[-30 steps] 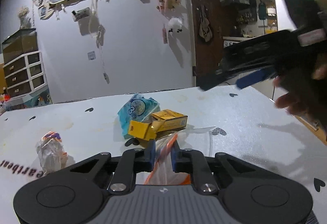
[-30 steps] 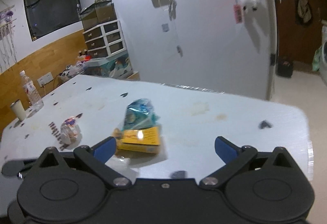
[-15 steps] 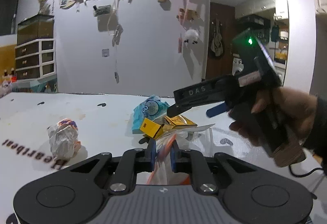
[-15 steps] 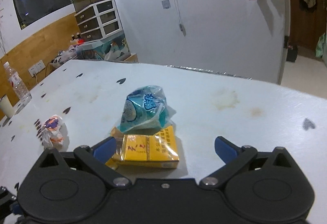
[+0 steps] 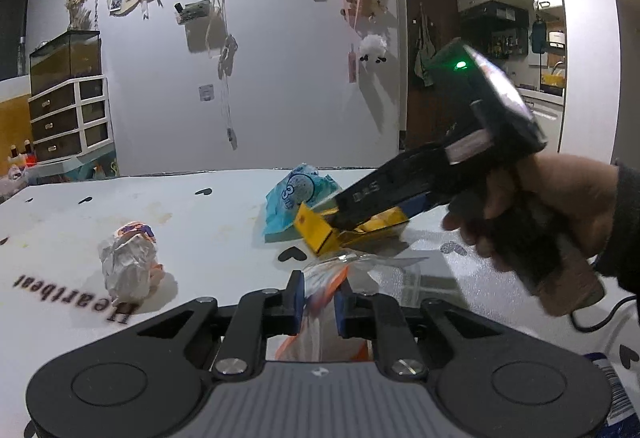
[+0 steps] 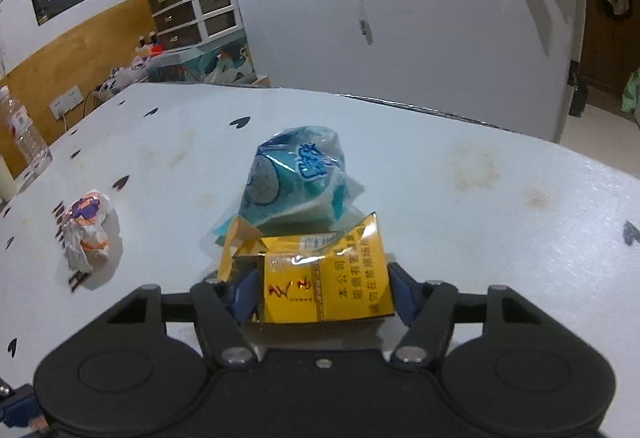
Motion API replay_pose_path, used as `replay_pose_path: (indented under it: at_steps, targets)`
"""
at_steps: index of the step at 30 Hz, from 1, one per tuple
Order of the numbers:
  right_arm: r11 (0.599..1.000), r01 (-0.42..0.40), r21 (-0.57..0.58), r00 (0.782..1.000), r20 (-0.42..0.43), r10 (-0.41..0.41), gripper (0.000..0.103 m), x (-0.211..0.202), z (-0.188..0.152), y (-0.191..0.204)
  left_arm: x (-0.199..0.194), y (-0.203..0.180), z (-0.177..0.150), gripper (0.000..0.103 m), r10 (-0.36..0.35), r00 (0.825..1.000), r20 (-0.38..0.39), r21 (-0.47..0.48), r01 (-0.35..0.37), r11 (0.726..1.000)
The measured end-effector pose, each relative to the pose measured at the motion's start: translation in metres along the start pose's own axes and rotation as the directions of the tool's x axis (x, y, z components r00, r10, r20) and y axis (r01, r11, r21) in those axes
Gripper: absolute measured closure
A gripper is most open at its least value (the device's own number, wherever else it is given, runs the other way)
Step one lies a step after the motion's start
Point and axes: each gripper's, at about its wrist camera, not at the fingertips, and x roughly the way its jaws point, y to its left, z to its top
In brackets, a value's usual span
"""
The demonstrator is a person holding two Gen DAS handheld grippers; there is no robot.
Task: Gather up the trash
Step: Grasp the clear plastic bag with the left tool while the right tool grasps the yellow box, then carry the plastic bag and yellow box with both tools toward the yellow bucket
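- Left wrist view: left gripper (image 5: 316, 302) clamped on the rim of a clear bag (image 5: 324, 322) with orange print, mouth held toward the trash.
- Right gripper (image 5: 362, 216), in a hand (image 5: 560, 222), is down on the yellow box (image 5: 316, 234); blue wrapper (image 5: 296, 198) touches the box on its far side.
- Crumpled wrapper (image 5: 128, 266) sits well apart to the left, untouched.
- Table (image 5: 208, 234): white, black heart prints, faint stains. Wall behind has hanging photos and trinkets; drawers (image 5: 68, 118) at far left, kitchen through the doorway on the right.
- Right wrist view: right gripper (image 6: 322, 290) closing, yellow box (image 6: 324, 282) between the blue pads (image 6: 246, 294); pads look at or just touching its sides, firm grip not confirmed.
- Box is dented, flap open, lying flat on the table (image 6: 480, 238); blue wrapper (image 6: 296, 178) leans on its far edge.
- Crumpled wrapper (image 6: 86, 230) left; bottle (image 6: 24, 134) at table's far left edge.
- Step, as I read it: grab of item 1 of 3. Next: finish the squeeze, lift without dragging the blue wrapper, drop into the bag mouth.
- Risk: soft box may crush or slip.
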Motion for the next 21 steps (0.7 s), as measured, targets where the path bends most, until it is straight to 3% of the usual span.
replay_pose_path:
  at_steps: [3,7,12,16,21]
  targets:
    - [0.999,0.033,-0.028,0.999,0.03,-0.032,0.037,-0.015,-0.004,-0.007,-0.002,0.005,0.0,0.088,0.024,1.0,0.02,-0.026,-0.024,0.999]
    - [0.998,0.016,-0.054,0.998,0.067,-0.013,0.037,-0.041,-0.014,-0.017,-0.009,0.019,0.003,0.09,0.058,0.994,0.091,-0.128,-0.046,0.991]
    - [0.998,-0.043,-0.05,0.995,0.091,0.048,0.037,-0.069,-0.03,-0.02,-0.017,0.029,0.006,0.095,0.014,0.981,0.192,-0.24,0.033,0.97]
    - [0.995,-0.096,-0.037,0.986,0.134,0.1,0.037,-0.088,-0.033,-0.014,-0.009,0.023,0.007,0.095,-0.052,0.982,0.179,-0.233,0.094,0.968]
    - [0.994,-0.101,-0.041,0.983,0.148,0.106,0.037,-0.093,-0.029,-0.008,0.004,0.017,0.005,0.094,-0.091,0.991,0.096,-0.214,0.11,0.971]
